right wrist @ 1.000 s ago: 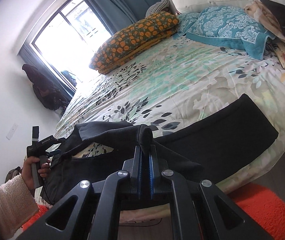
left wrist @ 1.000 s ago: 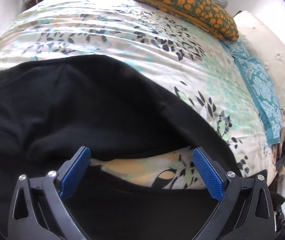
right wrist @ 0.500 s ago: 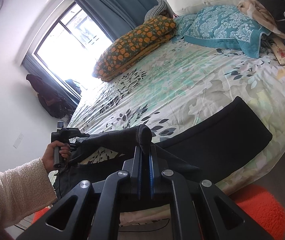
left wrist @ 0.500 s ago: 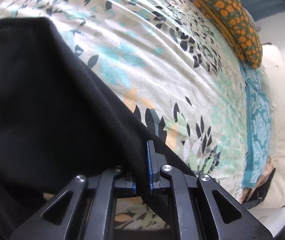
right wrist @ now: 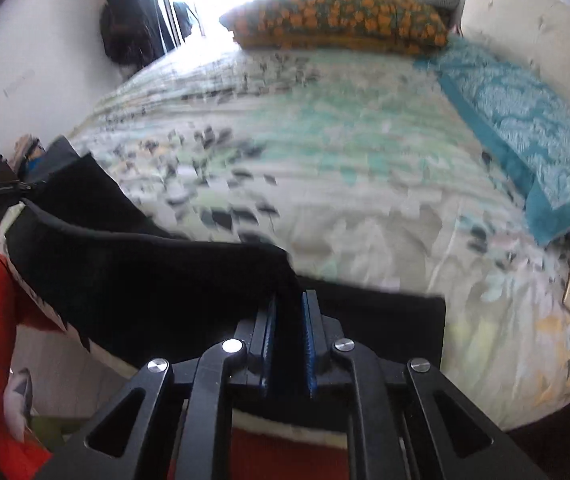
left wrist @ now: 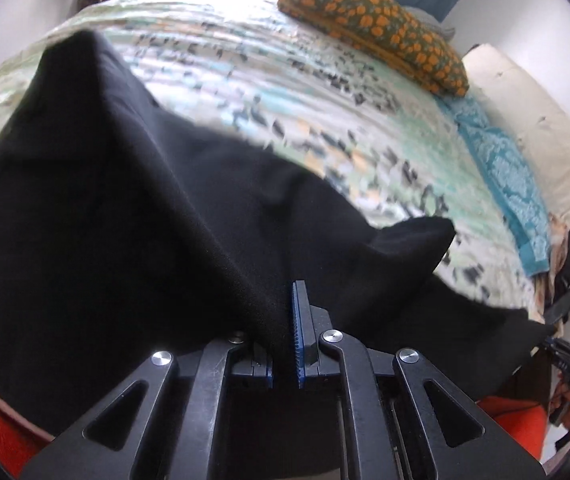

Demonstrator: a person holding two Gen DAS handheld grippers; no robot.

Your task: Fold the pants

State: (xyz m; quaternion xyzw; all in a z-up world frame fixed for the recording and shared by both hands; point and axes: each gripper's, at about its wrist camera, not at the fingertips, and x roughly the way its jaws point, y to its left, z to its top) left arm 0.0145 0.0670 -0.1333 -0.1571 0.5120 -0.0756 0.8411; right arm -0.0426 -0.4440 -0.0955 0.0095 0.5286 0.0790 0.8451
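On floral bedspread [right wrist: 365,200], black pants [left wrist: 125,220] pinched in left gripper [left wrist: 285,344] jaws, right gripper [right wrist: 289,340] jaws opening around fabric, orange pillow [right wrist: 341,20] beyond

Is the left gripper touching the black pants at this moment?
Touching. The left wrist view shows the left gripper shut on a fold of the black pants, cloth pinched between its blue pads.

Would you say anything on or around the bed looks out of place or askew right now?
Only the black pants: they lie bunched and uneven at the edge of the bed, each end pinched in a tool. The pillows look orderly.
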